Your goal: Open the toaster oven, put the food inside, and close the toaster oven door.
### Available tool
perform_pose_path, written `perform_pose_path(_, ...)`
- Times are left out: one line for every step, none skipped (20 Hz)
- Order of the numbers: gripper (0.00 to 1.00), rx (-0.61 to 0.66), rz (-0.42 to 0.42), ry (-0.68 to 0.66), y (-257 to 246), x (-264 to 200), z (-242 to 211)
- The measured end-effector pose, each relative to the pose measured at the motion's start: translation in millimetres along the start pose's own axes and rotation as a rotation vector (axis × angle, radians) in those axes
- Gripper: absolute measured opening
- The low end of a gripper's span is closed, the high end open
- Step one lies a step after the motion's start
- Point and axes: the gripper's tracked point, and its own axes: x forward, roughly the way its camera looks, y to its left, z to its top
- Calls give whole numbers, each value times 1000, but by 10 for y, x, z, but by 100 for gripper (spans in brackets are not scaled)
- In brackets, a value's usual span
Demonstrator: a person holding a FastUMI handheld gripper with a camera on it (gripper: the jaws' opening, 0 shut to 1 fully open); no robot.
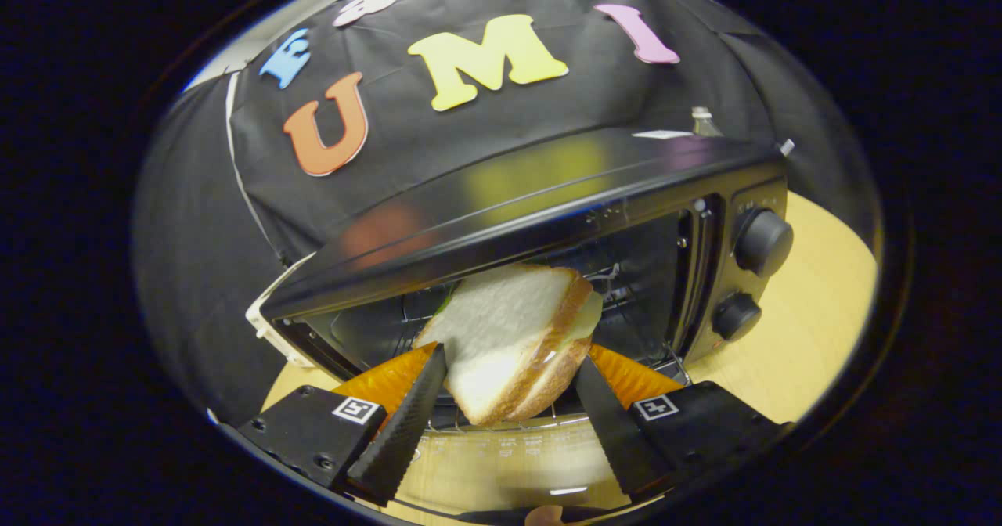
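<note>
A sandwich (513, 338) of white bread with a pale filling sits tilted between my fingers, and my gripper (509, 373) is shut on it, one finger (407, 420) on each side. Right beyond it stands the black toaster oven (548, 221) with its cavity open and a wire rack (626, 291) inside. The sandwich's far end reaches into the oven mouth. The oven's glass door (509, 455) lies folded down flat below my fingers.
Two black knobs (763, 240) sit on the oven's right panel. An orange piece (634, 377) shows behind the fingers at the oven mouth. The oven rests on a light wooden table (814, 322), with black cloth wall behind.
</note>
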Motion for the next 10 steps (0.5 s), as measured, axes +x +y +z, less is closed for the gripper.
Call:
perform_pose_path(100, -31, -10, -3, 3, -25, 4)
perform_pose_path(100, -70, -20, -3, 25, -65, 6)
perform_pose_path(100, -92, -20, -15, 45, -100, 42)
perform_pose_path(100, -103, -11, -35, 95, -103, 95)
perform_pose_path(100, -97, -1, -46, 124, -119, 148)
perform_pose_path(100, -92, 19, -56, 154, -135, 198)
perform_pose_path(100, -67, 53, -76, 193, -151, 263)
perform_pose_path(100, -43, 77, -105, 226, -169, 317)
perform_pose_path(100, -31, 79, -127, 201, -190, 355)
perform_pose_path(100, -27, 72, -139, 139, -229, 362)
